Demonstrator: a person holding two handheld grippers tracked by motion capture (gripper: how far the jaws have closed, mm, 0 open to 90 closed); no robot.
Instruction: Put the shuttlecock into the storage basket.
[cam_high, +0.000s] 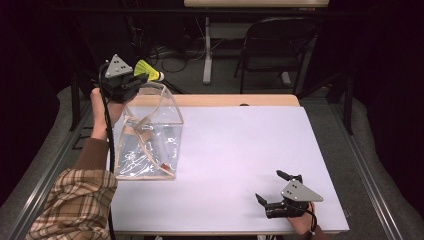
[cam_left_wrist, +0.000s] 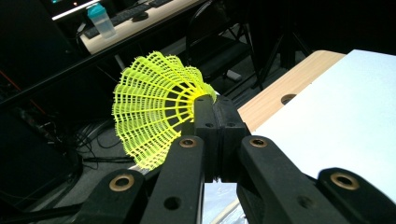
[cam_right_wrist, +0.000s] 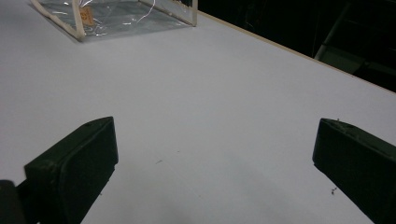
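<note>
Above the white table (cam_high: 240, 150), left fingers (cam_left_wrist: 215, 122) pinch the shuttlecock (cam_left_wrist: 154, 107), hiding its tip; right fingers (cam_right_wrist: 210, 163) gape empty.

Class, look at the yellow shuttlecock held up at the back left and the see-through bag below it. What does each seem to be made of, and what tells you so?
Shuttlecock: likely moulded plastic, since its bright yellow skirt is an even open mesh rather than feathers.

Bag: probably clear, glossy soft plastic sheet, as the table shows through it and it catches shiny creased highlights. Its cream edging may be fabric or plastic; that cannot be told.
</note>
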